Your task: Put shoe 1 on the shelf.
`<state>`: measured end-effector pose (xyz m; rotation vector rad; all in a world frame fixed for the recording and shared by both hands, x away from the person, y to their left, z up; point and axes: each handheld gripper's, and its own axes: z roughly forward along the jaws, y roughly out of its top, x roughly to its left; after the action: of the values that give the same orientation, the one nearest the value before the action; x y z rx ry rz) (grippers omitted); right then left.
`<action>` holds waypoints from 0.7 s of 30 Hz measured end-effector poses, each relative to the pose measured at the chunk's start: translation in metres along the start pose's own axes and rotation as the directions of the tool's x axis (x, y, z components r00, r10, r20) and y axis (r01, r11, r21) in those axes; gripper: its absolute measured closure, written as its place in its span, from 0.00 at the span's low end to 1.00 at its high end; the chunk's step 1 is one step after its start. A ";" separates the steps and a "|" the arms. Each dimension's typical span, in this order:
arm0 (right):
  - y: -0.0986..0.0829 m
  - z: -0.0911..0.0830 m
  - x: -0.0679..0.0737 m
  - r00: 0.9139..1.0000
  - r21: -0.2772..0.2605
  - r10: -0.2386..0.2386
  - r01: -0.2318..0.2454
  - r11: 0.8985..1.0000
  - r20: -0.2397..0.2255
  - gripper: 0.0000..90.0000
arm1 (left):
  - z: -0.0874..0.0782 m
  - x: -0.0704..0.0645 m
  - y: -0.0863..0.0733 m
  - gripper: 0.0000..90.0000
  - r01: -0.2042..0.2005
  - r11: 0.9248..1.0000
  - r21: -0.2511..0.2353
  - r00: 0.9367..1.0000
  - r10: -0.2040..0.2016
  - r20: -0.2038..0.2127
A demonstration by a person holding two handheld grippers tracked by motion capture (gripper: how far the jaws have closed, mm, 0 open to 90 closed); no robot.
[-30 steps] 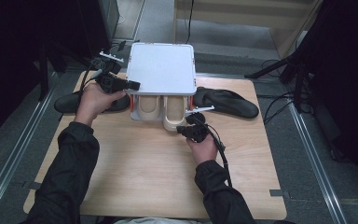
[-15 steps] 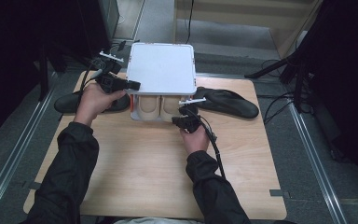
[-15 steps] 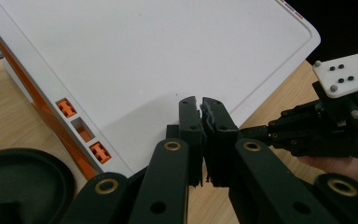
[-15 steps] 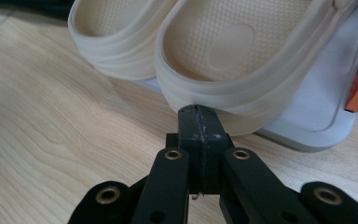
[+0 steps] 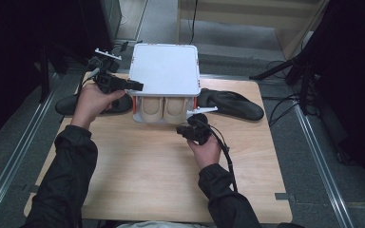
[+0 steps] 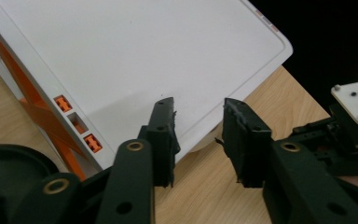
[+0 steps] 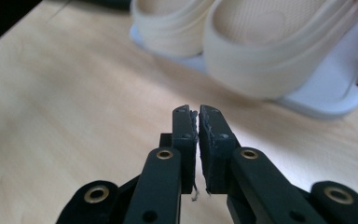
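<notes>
Right gripper (image 5: pixel 190 127), held in the person's right hand just below the centre of the high view, has its black jaws pressed together on nothing, pointing at the toes of a pair of cream, soft-looking rubber slippers (image 5: pixel 164 108). Both slippers sit side by side inside a white plastic box with orange corner braces (image 5: pixel 165 71), open at its near side, in the upper middle of the frame; in the right gripper view their rounded toes (image 7: pixel 242 42) reach the front edge of the box floor. Left gripper (image 5: pixel 135 86), at the box's left edge, has its jaws spread with nothing between them, hovering by the white lid (image 6: pixel 135 60). Judging by this, the cream pair is already stowed. Two black slippers lie on the light wooden table (image 5: pixel 138 180), one at the left (image 5: pixel 69 104) under the left hand, one at the right (image 5: pixel 233 104), probably what remains to handle.
</notes>
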<state>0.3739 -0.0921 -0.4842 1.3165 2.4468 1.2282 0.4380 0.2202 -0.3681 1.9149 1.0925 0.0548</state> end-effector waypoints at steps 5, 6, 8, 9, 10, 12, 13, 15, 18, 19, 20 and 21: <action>-0.020 -0.024 0.006 0.998 -0.044 -0.026 0.023 0.999 -0.060 0.86 | -0.019 0.002 -0.010 0.49 -0.002 1.000 -0.025 0.999 0.001 -0.033; -0.021 -0.028 0.005 0.997 -0.054 -0.028 0.025 0.998 -0.068 0.83 | -0.022 0.003 -0.012 0.47 0.000 0.999 -0.037 0.999 -0.002 -0.043; -0.022 -0.035 0.003 0.996 -0.069 -0.017 0.011 0.998 -0.091 0.78 | -0.027 0.005 -0.015 0.44 0.014 0.999 -0.052 0.998 -0.017 -0.055; -0.022 -0.038 0.002 0.995 -0.066 -0.023 0.017 0.998 -0.100 0.78 | -0.029 0.006 -0.017 0.45 0.023 0.998 -0.060 0.998 -0.027 -0.060; -0.022 -0.041 0.002 0.995 -0.062 -0.040 0.034 0.998 -0.095 0.76 | -0.030 0.006 -0.019 0.45 0.026 0.998 -0.056 0.998 -0.030 -0.061; -0.023 -0.043 0.002 0.995 -0.063 -0.054 0.048 0.997 -0.083 0.74 | -0.031 0.007 -0.021 0.45 0.028 0.998 -0.049 0.997 -0.031 -0.067; -0.025 -0.046 0.001 0.994 -0.072 -0.062 0.055 0.996 -0.090 0.71 | -0.032 0.008 -0.023 0.45 0.026 0.999 -0.041 0.997 -0.029 -0.078; -0.029 -0.050 -0.001 0.990 -0.079 -0.071 0.062 0.995 -0.121 0.66 | -0.034 0.009 -0.027 0.45 0.030 0.999 -0.043 0.995 -0.034 -0.089; -0.034 -0.054 -0.001 0.988 -0.070 -0.100 0.092 0.993 -0.120 0.64 | -0.040 0.011 -0.033 0.44 0.032 0.998 -0.060 0.994 -0.038 -0.102; -0.035 -0.056 0.000 0.988 -0.066 -0.100 0.092 0.994 -0.118 0.64 | -0.041 0.011 -0.034 0.44 0.031 0.998 -0.062 0.994 -0.038 -0.107; -0.035 -0.056 0.000 0.988 -0.066 -0.100 0.092 0.994 -0.118 0.64 | -0.041 0.011 -0.034 0.44 0.031 0.998 -0.062 0.994 -0.038 -0.107; -0.036 -0.058 0.000 0.988 -0.082 -0.105 0.096 0.992 -0.113 0.64 | -0.042 0.012 -0.035 0.44 0.032 0.997 -0.066 0.993 -0.039 -0.111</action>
<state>0.3254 -0.1375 -0.4704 1.1166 2.4825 1.3953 0.4033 0.2641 -0.3730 1.8533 1.1850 0.1775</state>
